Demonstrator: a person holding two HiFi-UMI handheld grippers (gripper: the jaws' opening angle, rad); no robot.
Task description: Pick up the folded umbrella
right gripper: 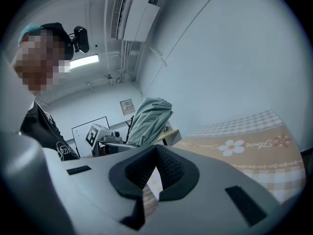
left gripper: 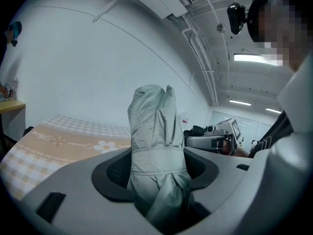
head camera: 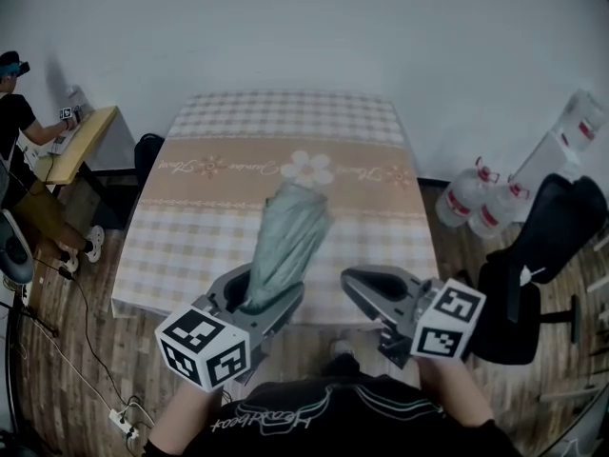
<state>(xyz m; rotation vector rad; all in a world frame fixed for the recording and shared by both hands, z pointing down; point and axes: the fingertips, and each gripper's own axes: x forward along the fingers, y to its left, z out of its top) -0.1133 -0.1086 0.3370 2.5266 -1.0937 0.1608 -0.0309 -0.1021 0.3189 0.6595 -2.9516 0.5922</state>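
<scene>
The folded grey-green umbrella (head camera: 290, 234) is held up off the table (head camera: 285, 127), pointing away from me over the checked cloth with its flower print. My left gripper (head camera: 264, 289) is shut on the umbrella's lower part. In the left gripper view the pads press both sides of the umbrella (left gripper: 154, 131) near its strap, at the left gripper (left gripper: 156, 169). My right gripper (head camera: 358, 282) hovers to the right of the umbrella, apart from it. In its own view the right gripper (right gripper: 156, 152) has its pads meeting at the tips with nothing between them, and the umbrella (right gripper: 151, 117) shows beyond.
A person (head camera: 14, 112) sits at a wooden desk (head camera: 84, 139) at far left. A dark bag (head camera: 147, 152) stands by the table's left side. Water bottles (head camera: 476, 203) and a black office chair (head camera: 542, 255) stand at right. A power strip (head camera: 122, 421) lies on the floor.
</scene>
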